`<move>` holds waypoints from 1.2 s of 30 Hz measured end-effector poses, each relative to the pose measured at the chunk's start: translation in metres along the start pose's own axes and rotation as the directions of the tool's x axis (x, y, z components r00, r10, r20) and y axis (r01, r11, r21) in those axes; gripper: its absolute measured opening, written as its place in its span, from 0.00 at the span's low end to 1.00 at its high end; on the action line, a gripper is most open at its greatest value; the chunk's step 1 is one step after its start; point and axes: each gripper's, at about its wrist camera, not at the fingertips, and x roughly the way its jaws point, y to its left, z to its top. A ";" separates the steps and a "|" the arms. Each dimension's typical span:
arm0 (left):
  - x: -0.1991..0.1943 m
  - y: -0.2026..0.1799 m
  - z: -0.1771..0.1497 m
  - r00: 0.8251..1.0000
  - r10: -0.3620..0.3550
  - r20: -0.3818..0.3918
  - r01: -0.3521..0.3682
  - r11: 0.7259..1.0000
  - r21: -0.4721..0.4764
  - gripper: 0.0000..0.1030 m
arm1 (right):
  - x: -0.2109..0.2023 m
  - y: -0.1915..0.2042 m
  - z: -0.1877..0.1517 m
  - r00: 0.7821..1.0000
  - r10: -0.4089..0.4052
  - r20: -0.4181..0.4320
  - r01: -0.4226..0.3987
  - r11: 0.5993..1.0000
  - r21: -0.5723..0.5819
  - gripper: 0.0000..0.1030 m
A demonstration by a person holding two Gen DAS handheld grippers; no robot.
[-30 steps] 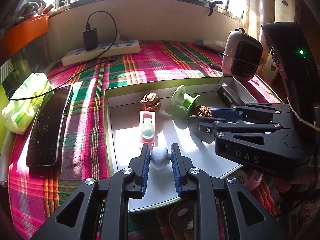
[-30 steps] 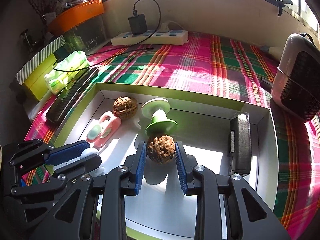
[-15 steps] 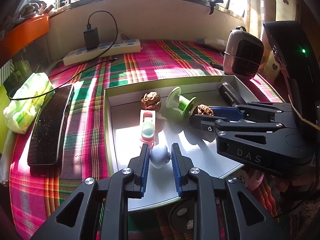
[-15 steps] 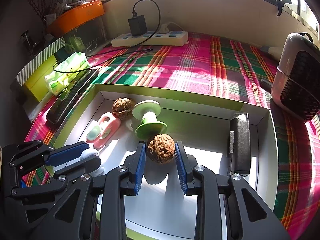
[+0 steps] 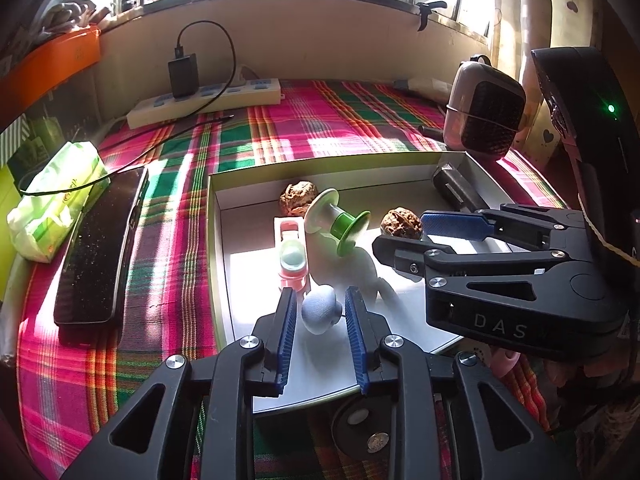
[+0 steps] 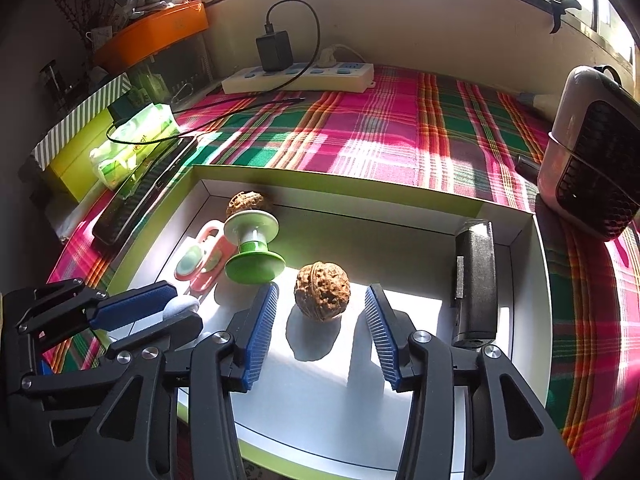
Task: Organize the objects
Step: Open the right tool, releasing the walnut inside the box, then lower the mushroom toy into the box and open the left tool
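Right gripper point(image 6: 320, 316) spread wide around a walnut point(image 6: 322, 297), pads clear of it on both sides; walnut resting on the floor of the white tray point(image 6: 516, 216), near its middle. Left gripper point(image 5: 320, 312) nearly pressed together around a small pale blue ball point(image 5: 320, 308); contact with the pads hard to tell. Ball near the tray's front left edge. Also in the tray: a 2nd walnut point(image 5: 298, 198) by the back wall, a green spool point(image 5: 338, 220) just in front of it, a pink clip point(image 5: 291, 254) to the left, a black bar point(image 6: 475, 276) along the right wall. Tray on a plaid tabletop point(image 6: 380, 128).
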 end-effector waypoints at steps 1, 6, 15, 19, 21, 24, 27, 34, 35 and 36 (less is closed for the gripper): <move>-0.001 0.000 -0.001 1.000 0.000 0.000 0.000 1.000 0.001 0.23 | 0.000 0.000 0.000 1.000 -0.001 0.000 0.001 1.000 0.000 0.50; -0.003 -0.004 -0.002 1.000 -0.001 0.002 0.001 1.000 0.006 0.28 | -0.003 0.001 -0.001 1.000 -0.005 0.005 0.005 1.000 0.003 0.50; -0.008 -0.005 -0.003 1.000 0.004 0.003 -0.004 1.000 0.003 0.30 | -0.008 -0.001 -0.003 1.000 -0.016 0.014 0.015 1.000 0.009 0.50; -0.011 -0.006 -0.004 1.000 0.019 0.010 -0.019 1.000 0.006 0.31 | -0.010 -0.001 -0.005 1.000 -0.012 0.018 0.012 1.000 0.018 0.50; -0.012 -0.005 -0.004 1.000 0.022 0.010 -0.022 1.000 0.007 0.31 | -0.012 -0.001 -0.006 1.000 -0.015 0.020 0.014 1.000 0.021 0.50; -0.014 -0.004 -0.004 1.000 0.023 0.010 -0.023 1.000 0.003 0.31 | -0.014 -0.001 -0.007 1.000 -0.014 0.020 0.013 1.000 0.025 0.50; -0.015 -0.004 -0.005 1.000 0.024 0.011 -0.024 1.000 0.000 0.31 | -0.016 0.000 -0.008 1.000 -0.016 0.022 0.016 1.000 0.023 0.50; -0.019 -0.004 -0.006 0.999 0.033 0.014 -0.032 0.999 -0.010 0.31 | -0.021 0.003 -0.011 0.999 -0.027 0.029 0.026 0.999 0.024 0.50; -0.020 -0.003 -0.007 0.999 0.033 0.015 -0.032 0.999 -0.012 0.31 | -0.022 0.003 -0.011 0.999 -0.028 0.031 0.027 0.999 0.025 0.50; -0.021 -0.003 -0.007 0.999 0.031 0.016 -0.031 0.999 -0.013 0.31 | -0.024 0.003 -0.012 0.999 -0.028 0.034 0.027 0.999 0.026 0.50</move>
